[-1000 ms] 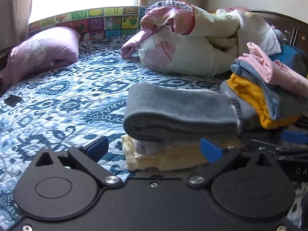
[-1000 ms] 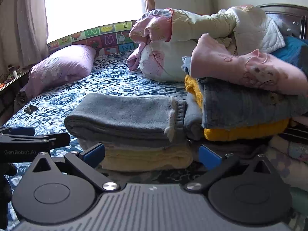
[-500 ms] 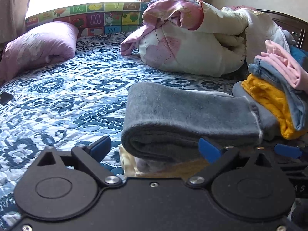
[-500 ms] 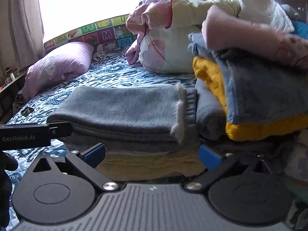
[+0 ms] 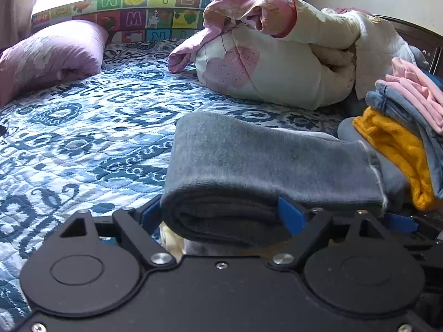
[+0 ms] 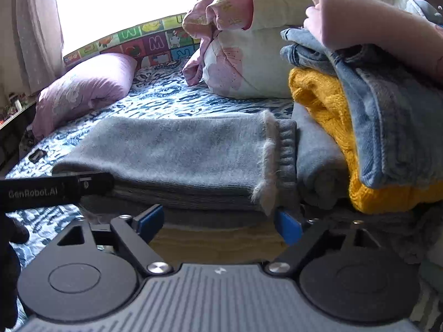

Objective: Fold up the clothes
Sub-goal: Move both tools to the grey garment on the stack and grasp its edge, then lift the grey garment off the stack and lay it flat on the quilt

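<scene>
left claw: jaws wide, set either side of the grey stack's near edge, not pinching it
right claw: jaws wide, at the same stack's front, by the frayed cuff
grey garment: folded, on top of a pale yellow one, on the quilt
pile: yellow, denim, pink, just right of the grey
behind: duvet, pillow

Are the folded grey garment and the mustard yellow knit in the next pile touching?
Cannot tell. In the right wrist view the folded grey garment ends at its ribbed cuff, and another grey roll lies between it and the yellow knit.
</scene>
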